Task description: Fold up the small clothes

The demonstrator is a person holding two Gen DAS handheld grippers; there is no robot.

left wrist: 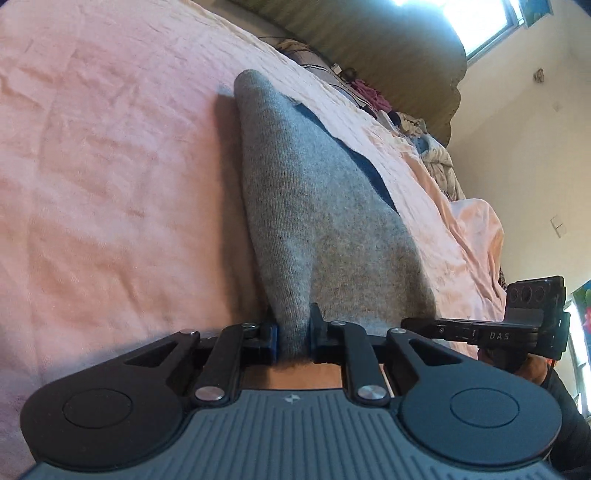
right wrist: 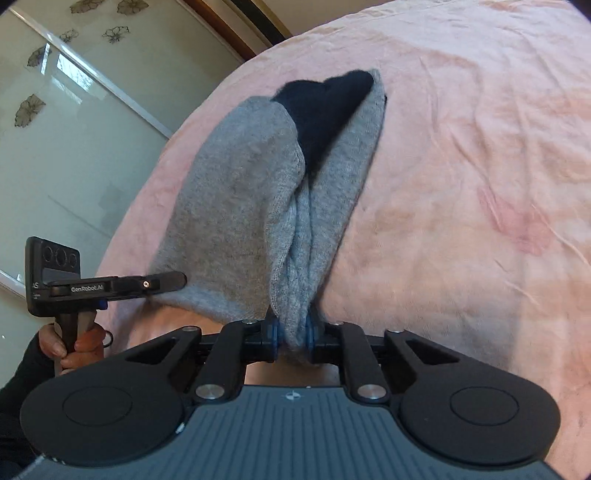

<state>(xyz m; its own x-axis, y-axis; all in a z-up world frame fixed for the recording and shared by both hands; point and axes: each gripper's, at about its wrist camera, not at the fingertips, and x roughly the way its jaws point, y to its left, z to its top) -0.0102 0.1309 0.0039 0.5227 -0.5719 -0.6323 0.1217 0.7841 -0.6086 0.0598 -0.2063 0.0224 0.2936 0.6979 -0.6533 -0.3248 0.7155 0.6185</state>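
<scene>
A wrinkled pink bedsheet (left wrist: 110, 155) covers the bed. Along its far edge lies a heap of crumpled mixed-colour laundry (left wrist: 436, 155), beneath a bright window (left wrist: 476, 22). Frosted glass wardrobe doors with flower decals (right wrist: 74, 122) stand beside the bed.

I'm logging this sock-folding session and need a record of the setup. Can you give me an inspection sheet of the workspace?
Surface: bed with wrinkled pink sheet.
Job's things: grey sock with dark navy part, held off the sheet at two spots.
Clutter: heap of clothes at the bed's far edge.
Grippers: left gripper shut on the sock; right gripper shut on bunched sock fabric.
Cables: dark cords by the far clutter, faint.
Surroundings: bright window; glass panel with flower decals.
</scene>
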